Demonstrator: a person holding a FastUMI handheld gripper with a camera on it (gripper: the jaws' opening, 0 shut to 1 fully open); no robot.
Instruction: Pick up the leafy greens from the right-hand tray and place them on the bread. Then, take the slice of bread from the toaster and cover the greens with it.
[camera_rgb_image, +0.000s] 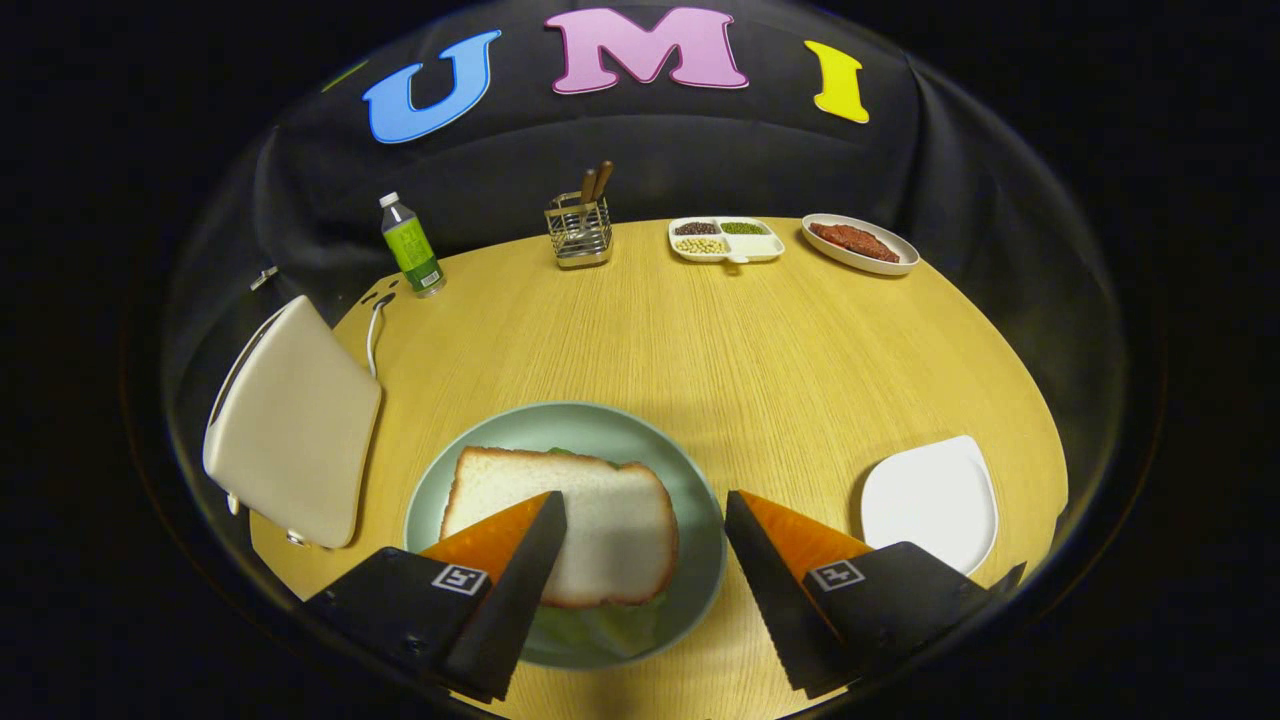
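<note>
Pale wood desk under my tool, whose fingers stand wide apart, holding nothing. Between them the bread slice already covers the leafy greens on the green plate (last step looks done). Next I'd just back away. Right-hand tray bare; toaster beyond, left.

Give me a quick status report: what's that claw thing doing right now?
Gripper open, holding nothing, above the green plate. Bread slice lies over the leafy greens there. White tray to the right. Nothing in the way.
</note>
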